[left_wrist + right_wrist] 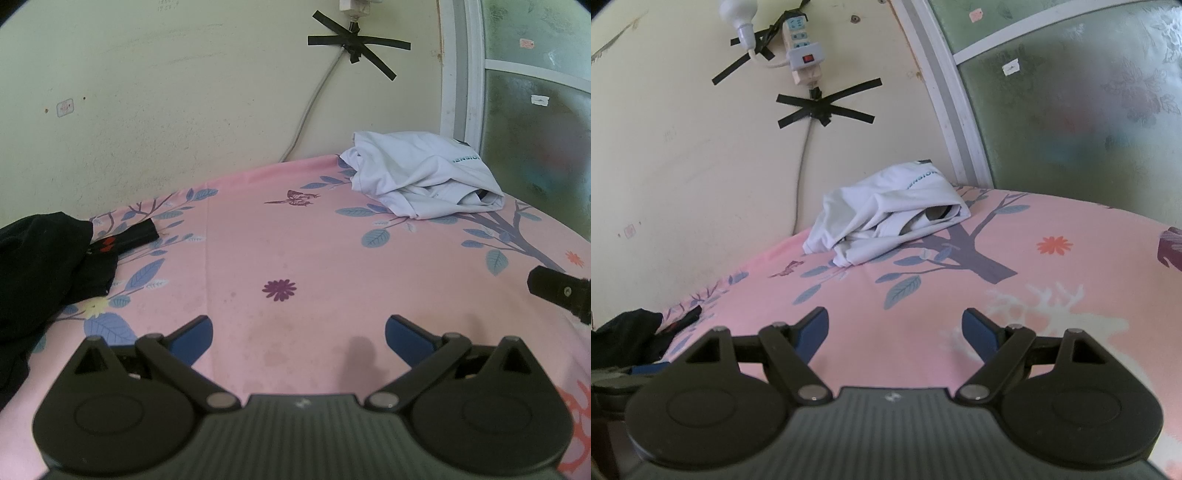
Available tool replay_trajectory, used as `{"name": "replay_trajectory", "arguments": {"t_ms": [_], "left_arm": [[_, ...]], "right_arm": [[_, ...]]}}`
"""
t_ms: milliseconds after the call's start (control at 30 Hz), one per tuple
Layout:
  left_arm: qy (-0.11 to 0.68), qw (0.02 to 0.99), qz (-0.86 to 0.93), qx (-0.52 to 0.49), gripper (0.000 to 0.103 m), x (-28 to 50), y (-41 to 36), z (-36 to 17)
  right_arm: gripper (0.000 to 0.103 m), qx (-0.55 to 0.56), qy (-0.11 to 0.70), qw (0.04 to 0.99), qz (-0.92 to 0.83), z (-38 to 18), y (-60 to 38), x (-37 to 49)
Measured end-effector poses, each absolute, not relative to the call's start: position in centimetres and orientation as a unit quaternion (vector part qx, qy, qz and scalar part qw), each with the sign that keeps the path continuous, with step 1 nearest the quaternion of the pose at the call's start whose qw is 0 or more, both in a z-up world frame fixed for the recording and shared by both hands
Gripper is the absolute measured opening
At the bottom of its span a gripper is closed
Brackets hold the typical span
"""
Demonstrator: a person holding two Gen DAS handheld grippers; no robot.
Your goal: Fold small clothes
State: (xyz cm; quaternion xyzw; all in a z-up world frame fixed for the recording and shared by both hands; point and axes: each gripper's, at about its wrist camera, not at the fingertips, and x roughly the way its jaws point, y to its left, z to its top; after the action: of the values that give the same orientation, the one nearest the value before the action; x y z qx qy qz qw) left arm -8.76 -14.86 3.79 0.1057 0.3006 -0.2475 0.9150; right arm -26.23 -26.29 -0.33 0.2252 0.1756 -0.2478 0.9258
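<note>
A crumpled white garment (424, 177) with teal lettering lies at the far edge of the pink floral sheet (295, 240), near the wall; it also shows in the right wrist view (890, 210). A black garment (48, 266) with a red mark lies bunched at the left; it also shows in the right wrist view (628, 332). My left gripper (299, 332) is open and empty above bare sheet. My right gripper (895, 328) is open and empty above the sheet (960, 295); part of it shows at the right edge of the left wrist view (561, 291).
A cream wall (184, 92) stands behind the bed, with a cable taped on by black strips (354, 44) and a power strip (803, 48). A frosted glass door (1071, 110) with a white frame stands at the right.
</note>
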Motion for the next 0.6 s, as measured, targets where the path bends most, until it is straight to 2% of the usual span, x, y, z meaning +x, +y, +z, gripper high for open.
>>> {"name": "replay_trajectory", "arguments": {"t_ms": [600], "left_arm": [[0.299, 0.916, -0.248, 0.1, 0.103, -8.54, -14.5, 3.98]], "right_arm": [[0.078, 0.215, 0.192, 0.926, -0.244, -0.22, -25.75, -25.57]]}}
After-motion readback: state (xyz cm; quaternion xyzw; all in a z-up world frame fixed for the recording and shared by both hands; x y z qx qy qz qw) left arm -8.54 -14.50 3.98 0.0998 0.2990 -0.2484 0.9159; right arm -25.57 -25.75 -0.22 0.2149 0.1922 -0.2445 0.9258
